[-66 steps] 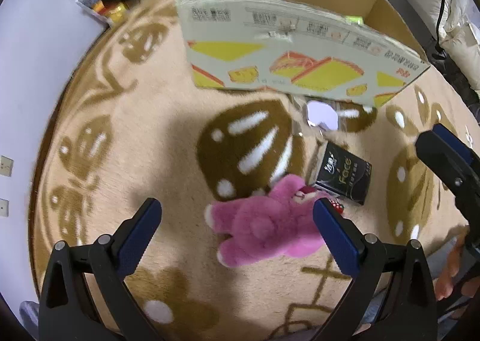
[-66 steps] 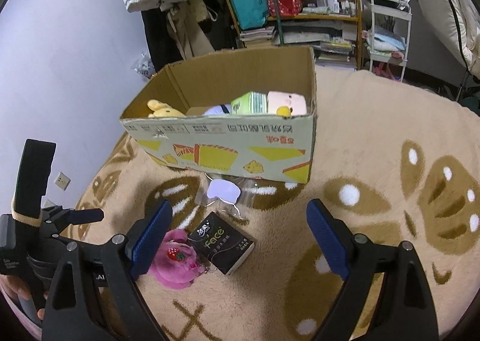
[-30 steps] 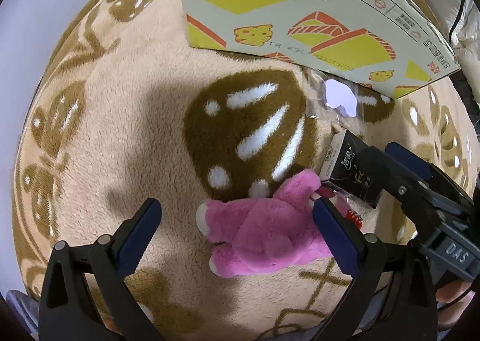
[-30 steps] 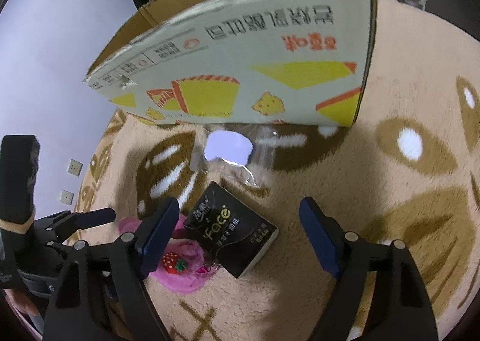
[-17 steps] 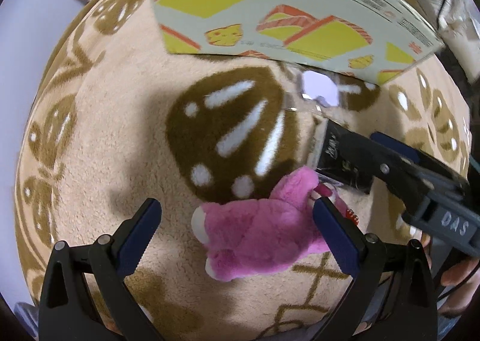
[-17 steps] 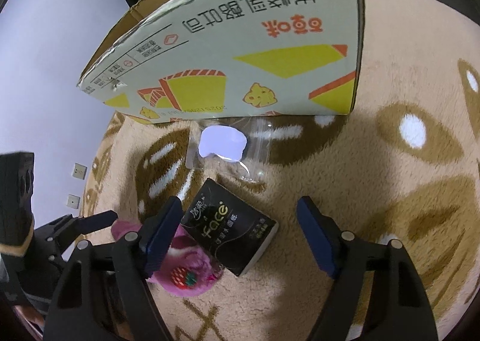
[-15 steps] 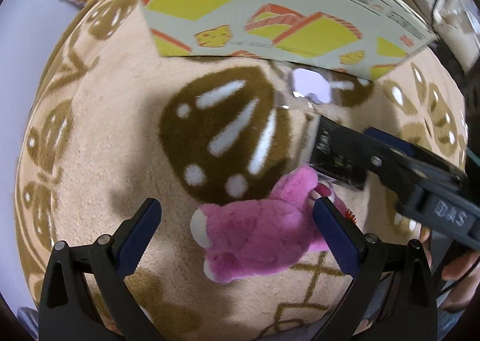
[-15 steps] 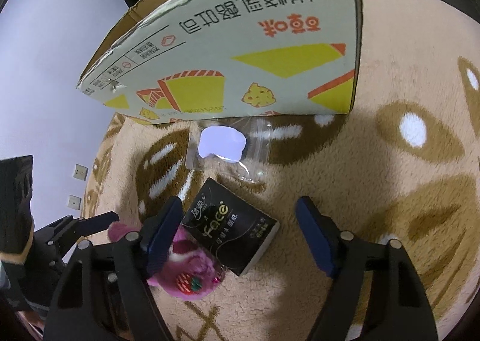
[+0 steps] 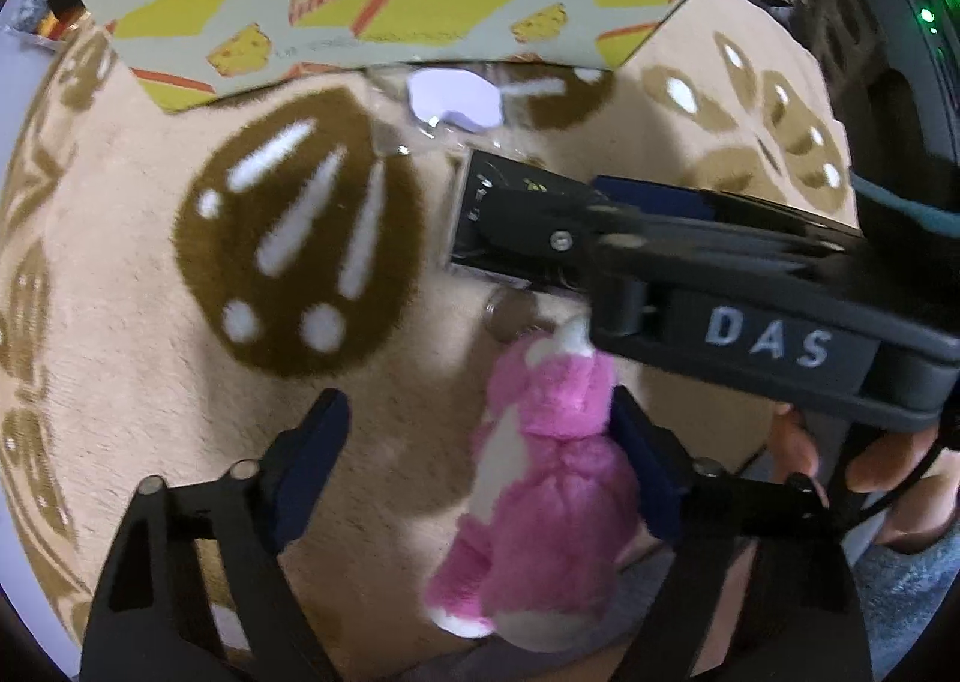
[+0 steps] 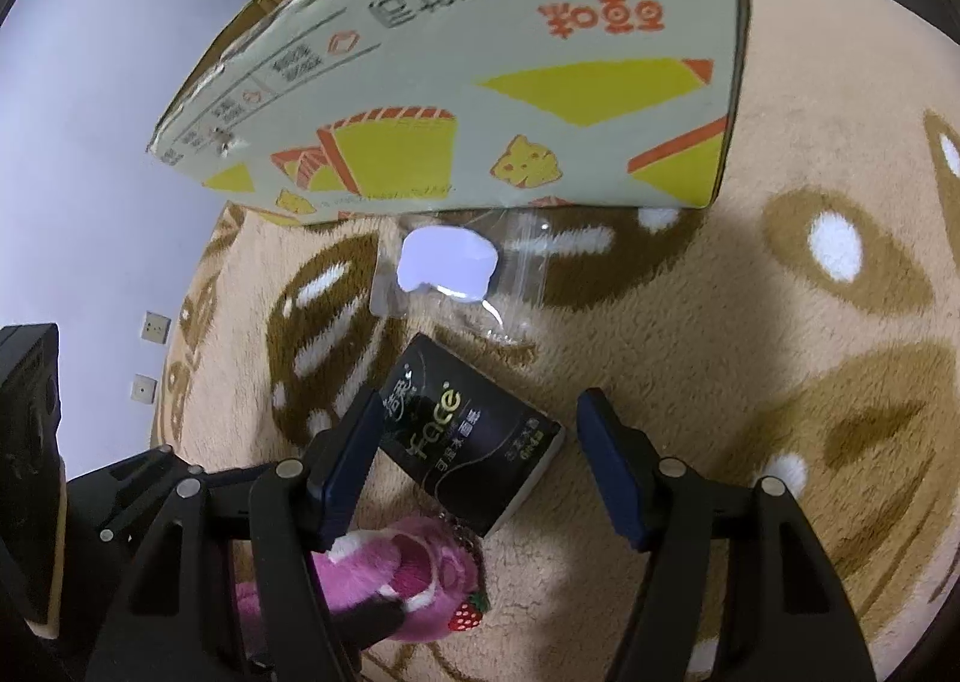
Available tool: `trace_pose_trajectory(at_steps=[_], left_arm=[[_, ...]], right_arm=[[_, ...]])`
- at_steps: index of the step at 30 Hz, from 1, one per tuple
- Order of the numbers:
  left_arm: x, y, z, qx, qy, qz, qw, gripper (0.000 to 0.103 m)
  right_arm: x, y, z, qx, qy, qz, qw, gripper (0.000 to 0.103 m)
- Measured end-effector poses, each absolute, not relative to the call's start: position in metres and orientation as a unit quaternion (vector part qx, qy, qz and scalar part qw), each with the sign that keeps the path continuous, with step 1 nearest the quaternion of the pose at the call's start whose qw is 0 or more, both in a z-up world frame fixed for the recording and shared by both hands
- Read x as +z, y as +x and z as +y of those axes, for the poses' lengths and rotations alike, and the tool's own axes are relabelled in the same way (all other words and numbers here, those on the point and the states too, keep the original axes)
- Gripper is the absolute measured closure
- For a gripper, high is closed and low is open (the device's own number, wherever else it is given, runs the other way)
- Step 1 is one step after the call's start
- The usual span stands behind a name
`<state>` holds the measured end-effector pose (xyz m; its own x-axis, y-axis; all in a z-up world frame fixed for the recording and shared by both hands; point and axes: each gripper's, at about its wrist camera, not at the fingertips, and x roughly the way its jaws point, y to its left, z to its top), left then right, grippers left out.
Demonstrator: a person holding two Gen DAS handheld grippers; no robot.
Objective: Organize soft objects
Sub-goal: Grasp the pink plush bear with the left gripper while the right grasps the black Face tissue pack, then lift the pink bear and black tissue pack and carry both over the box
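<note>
A pink plush toy (image 9: 540, 478) lies on the beige patterned rug, turned lengthways against the right finger of my open left gripper (image 9: 480, 430); it also shows in the right wrist view (image 10: 408, 586). A black tissue pack (image 10: 471, 442) lies between the fingers of my open right gripper (image 10: 480, 442), its left finger touching the pack's edge. In the left wrist view the right gripper's finger covers most of the pack (image 9: 480, 214). A printed cardboard box (image 10: 480, 81) stands just beyond.
A clear plastic bag with a pale lilac item (image 10: 447, 262) lies between the box and the tissue pack. The box front (image 9: 384, 3) fills the top of the left wrist view. A purple wall with sockets (image 10: 153, 328) is at left.
Both grippers moved forward and lower. The right gripper now straddles the tissue pack. The plush toy has swung lengthways toward the left gripper's right finger.
</note>
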<state>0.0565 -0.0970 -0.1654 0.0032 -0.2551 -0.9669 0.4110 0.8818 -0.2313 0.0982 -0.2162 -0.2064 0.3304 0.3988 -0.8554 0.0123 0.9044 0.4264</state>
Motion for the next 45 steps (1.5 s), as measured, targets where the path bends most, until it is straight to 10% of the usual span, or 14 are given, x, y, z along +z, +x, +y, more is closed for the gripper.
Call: trace_pose_trajectory(at_steps=[9,19,45], left_arm=[[-0.157,0.042,-0.108,-0.274,0.060,0.658,0.699,0.066],[-0.153,0.043,-0.101,-0.275,0.063,0.653,0.702,0.067],[-0.089,0.045,-0.065,-0.198,0.061,0.563,0.800,0.071]], right_arm=[[-0.208,0.097,-0.205,0.126,0.145,0.577,0.794,0.031],[-0.210,0.097,-0.181,0.141,0.061,0.584,0.797,0.024],[-0.152,0.066,-0.221,0.114,0.084,0.507,0.850,0.043]])
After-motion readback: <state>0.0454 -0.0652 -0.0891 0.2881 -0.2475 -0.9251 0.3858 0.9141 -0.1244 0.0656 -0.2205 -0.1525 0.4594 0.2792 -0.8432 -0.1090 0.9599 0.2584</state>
